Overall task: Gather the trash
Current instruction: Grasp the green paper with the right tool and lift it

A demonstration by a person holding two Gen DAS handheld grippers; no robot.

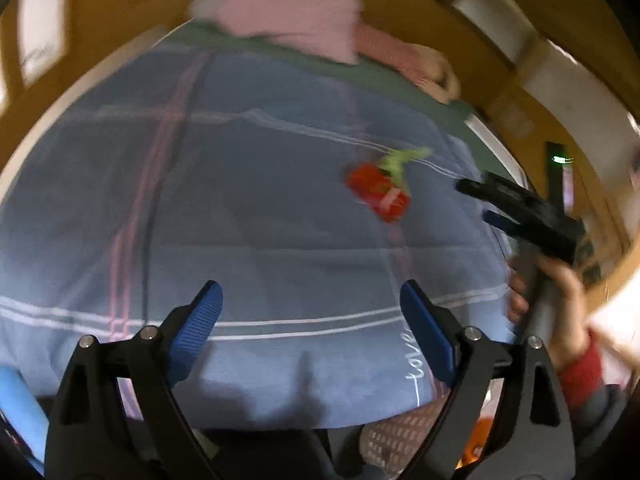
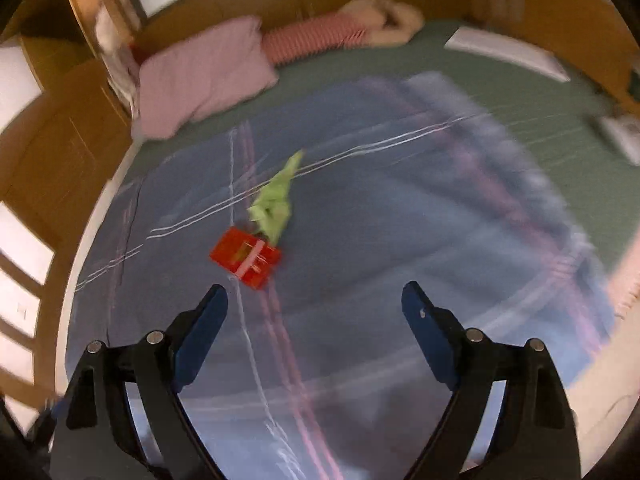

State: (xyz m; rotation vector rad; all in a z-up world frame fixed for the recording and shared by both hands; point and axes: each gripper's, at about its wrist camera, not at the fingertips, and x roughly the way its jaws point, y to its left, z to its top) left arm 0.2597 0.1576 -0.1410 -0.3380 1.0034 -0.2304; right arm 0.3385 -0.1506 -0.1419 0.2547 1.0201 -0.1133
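A red wrapper [image 1: 378, 192] [image 2: 245, 258] and a crumpled green wrapper [image 1: 402, 160] [image 2: 276, 204] lie touching each other on a blue striped blanket [image 1: 240, 220] [image 2: 400, 280] on a bed. My left gripper [image 1: 312, 332] is open and empty, well short of the trash, which lies ahead to its right. My right gripper [image 2: 316, 336] is open and empty, with the red wrapper just ahead of its left finger. The right gripper also shows at the right edge of the left wrist view [image 1: 520, 208], held by a hand. Both views are blurred.
A pink pillow [image 2: 204, 76] [image 1: 288, 4] and a striped pink bolster [image 2: 316, 38] lie at the head of the bed on a green sheet [image 2: 520, 92]. A white flat object [image 2: 508, 52] lies on the sheet. Wooden bed frame and furniture [image 2: 60, 152] surround the bed.
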